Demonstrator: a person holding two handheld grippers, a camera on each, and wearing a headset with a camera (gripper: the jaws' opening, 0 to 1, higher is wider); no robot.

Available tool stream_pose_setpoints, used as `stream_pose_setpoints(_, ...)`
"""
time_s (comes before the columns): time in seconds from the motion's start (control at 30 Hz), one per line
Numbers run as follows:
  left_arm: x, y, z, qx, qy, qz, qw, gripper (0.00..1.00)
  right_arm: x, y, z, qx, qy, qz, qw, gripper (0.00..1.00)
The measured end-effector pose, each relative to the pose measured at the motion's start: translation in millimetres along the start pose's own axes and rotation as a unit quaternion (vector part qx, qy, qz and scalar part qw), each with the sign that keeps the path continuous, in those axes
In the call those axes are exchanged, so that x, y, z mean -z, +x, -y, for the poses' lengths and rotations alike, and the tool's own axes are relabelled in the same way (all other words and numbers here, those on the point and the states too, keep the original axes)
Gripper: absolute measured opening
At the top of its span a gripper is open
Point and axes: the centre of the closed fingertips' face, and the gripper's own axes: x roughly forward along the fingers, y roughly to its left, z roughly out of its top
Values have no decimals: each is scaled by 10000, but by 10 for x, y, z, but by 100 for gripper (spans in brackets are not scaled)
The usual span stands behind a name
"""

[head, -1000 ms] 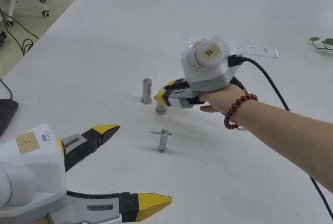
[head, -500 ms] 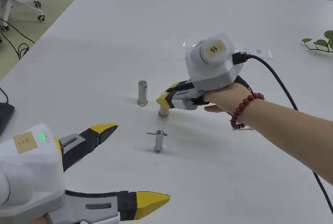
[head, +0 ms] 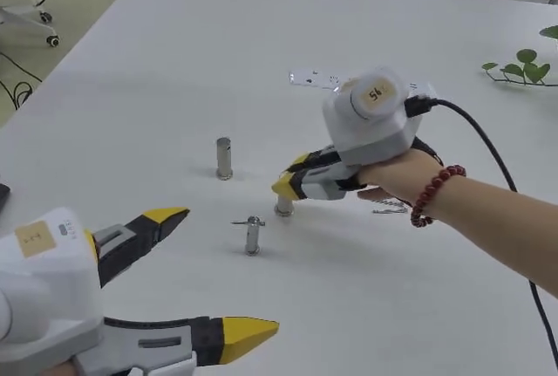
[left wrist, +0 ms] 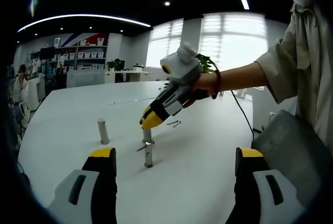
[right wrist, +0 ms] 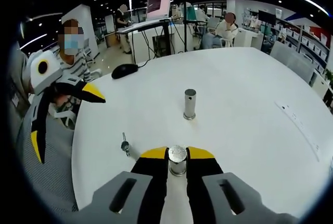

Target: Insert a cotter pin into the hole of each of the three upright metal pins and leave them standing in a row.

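Right gripper [head: 288, 188], grey body with yellow tips, is held in a hand [head: 394, 175] wearing a red bead bracelet [head: 433, 187]. Its jaws are almost closed and clamp the top of the middle silver metal pin [right wrist: 177, 157]. That pin stands upright on the white counter [head: 174, 62], and in the head view it pokes out just under the jaw tips.

Left gripper [left wrist: 175, 156] has its jaws spread wide with nothing between them. It sits low at the near side of the counter, well apart from all the pins.

Near silver metal pin [head: 253, 236] is upright, just beside the middle one on the person's side. A thin wire cotter pin [head: 239, 221] goes through it near the top and sticks out sideways.

Far silver metal pin [head: 224, 158] is upright and stands apart to the left.

Small loose wire pieces [head: 386, 208] lie on the counter just beside the right hand, too small to make out. A white power strip [head: 314, 78] lies behind the right gripper. A black cable [head: 485, 132] runs from that gripper's back. A green plant sprig [head: 514, 62] is at the far right edge.
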Motion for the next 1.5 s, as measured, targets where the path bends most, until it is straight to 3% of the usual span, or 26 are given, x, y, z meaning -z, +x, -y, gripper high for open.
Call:
stream_pose_setpoints(0.53, -28, -23, 75, 38, 75, 11, 10000, 95, 195, -216, -351, -642, -394, -57, 9971, 12)
stream_pose_setpoints(1.0, -10, -61, 106, 15, 57, 25, 10000, 95, 302, -332, -724, -1412, -841, -21, 9864, 12)
stream_pose_setpoints(1.5, -6, -77, 131, 40, 65, 43, 10000, 96, 402, -406, -971, -1763, -1259, 24, 9762, 12)
